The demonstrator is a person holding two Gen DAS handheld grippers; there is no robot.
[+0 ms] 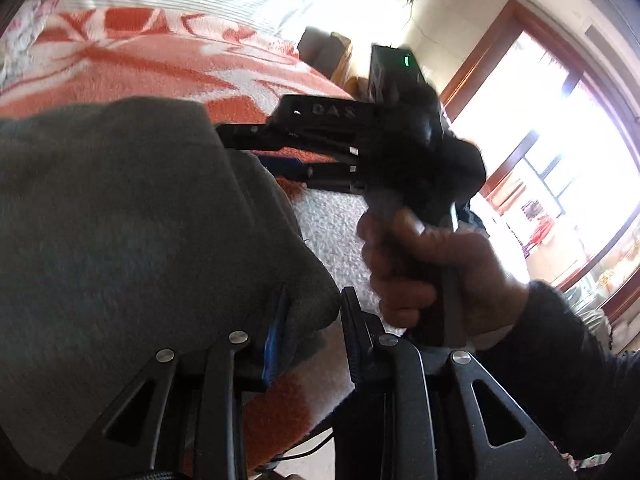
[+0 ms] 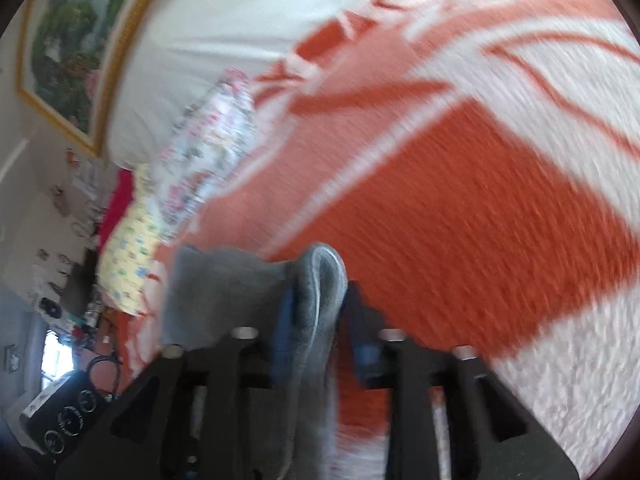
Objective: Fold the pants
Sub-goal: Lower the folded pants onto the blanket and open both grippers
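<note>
The grey pants (image 1: 120, 220) fill the left of the left wrist view, raised over the orange and white blanket (image 1: 140, 76). A corner of them sits between the jaws of my left gripper (image 1: 314, 320), pressed by the blue pad (image 1: 276, 332). A person's hand (image 1: 420, 264) holds my right gripper (image 1: 260, 152), whose tips reach the pants' far edge. In the right wrist view a thick rolled fold of the pants (image 2: 320, 280) stands between the jaws of my right gripper (image 2: 318, 308) and hangs down through them. That view is blurred.
The blanket (image 2: 460, 220) covers the bed. Patterned pillows and bedding (image 2: 204, 160) are piled at its far side under a framed picture (image 2: 76, 32). A black device (image 2: 60, 420) lies low left. A bright window (image 1: 560, 140) is on the right.
</note>
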